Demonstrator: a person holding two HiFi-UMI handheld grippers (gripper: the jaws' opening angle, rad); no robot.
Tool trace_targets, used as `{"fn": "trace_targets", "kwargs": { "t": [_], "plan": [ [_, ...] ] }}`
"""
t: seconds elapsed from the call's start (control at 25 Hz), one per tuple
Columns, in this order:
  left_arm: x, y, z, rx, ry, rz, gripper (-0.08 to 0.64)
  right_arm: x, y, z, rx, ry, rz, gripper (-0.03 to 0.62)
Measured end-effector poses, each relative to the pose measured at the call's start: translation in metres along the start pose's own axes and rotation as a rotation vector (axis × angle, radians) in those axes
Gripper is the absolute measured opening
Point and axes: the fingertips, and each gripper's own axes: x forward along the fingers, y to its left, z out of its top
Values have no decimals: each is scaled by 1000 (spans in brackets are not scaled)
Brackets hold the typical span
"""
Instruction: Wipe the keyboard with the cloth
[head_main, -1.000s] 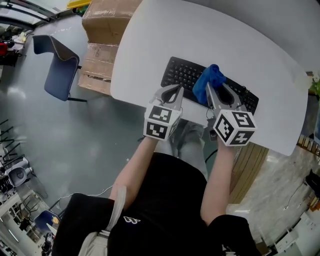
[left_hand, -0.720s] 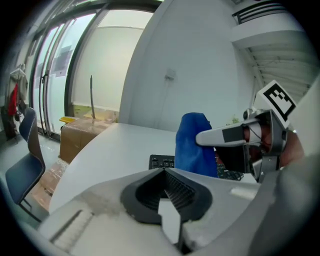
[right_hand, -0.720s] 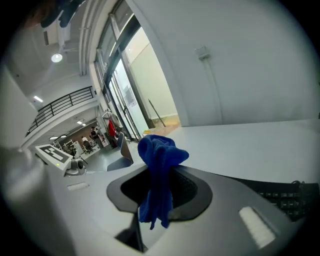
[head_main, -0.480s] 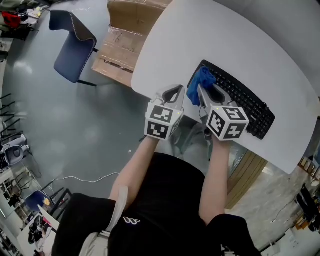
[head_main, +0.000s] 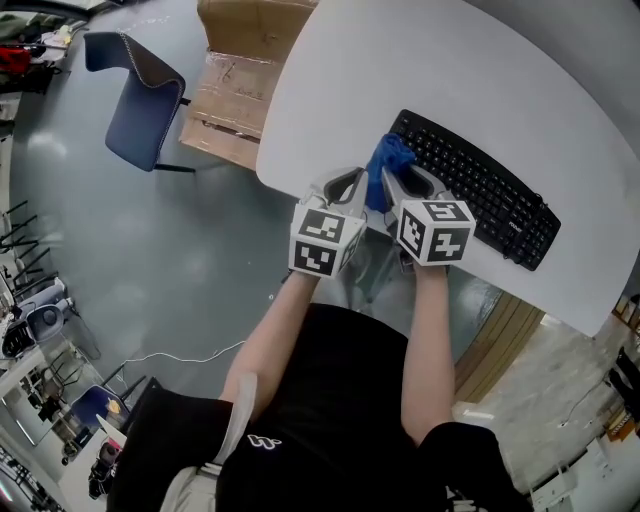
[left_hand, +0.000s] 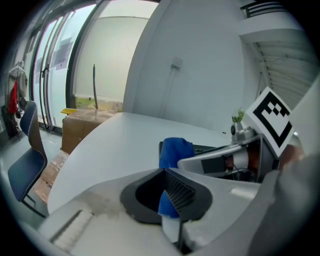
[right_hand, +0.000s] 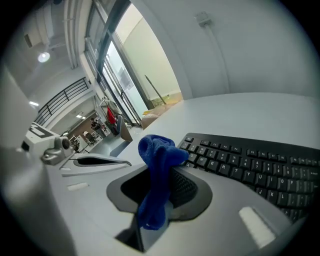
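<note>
Head view first: a flat black computer keyboard (head_main: 480, 190) lies on the rounded white table (head_main: 450, 70). Its long axis slants from just ahead of the right gripper (head_main: 395, 183) away to that gripper's right. The keyboard's near end sits under the crumpled blue cloth (head_main: 389, 157), and that cloth is clamped in the right gripper's jaws. The left gripper (head_main: 351, 178) sits just beside the cloth, on its left, tips pressed together and off the keys.

Right gripper view gives what the head camera can't. The cloth bunches up above the jaw tips, and a tail of it droops back through the hollow between the ribbed pads. Rows of keys run off to the right of the jaws. The left gripper shows side-on at the left, its tip near the cloth.

Left gripper view — jaws closed on each other, with the cloth and the right gripper just ahead and to the right. A blue sliver shows low in the hollow; whether that is cloth, I can't tell. Only the keyboard's end peeks past the cloth here.
</note>
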Motion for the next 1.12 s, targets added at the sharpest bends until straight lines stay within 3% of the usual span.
{"fn": "trace_targets", "kwargs": {
  "t": [0.32,1.12],
  "plan": [
    [13,-11,-8,23,44,-22,-2,-3,-17,-16,4,39,-36,101],
    [36,-75,-27,121,117,-127,-2,-49,-60,-40,104,-13,-101,101]
  ]
}}
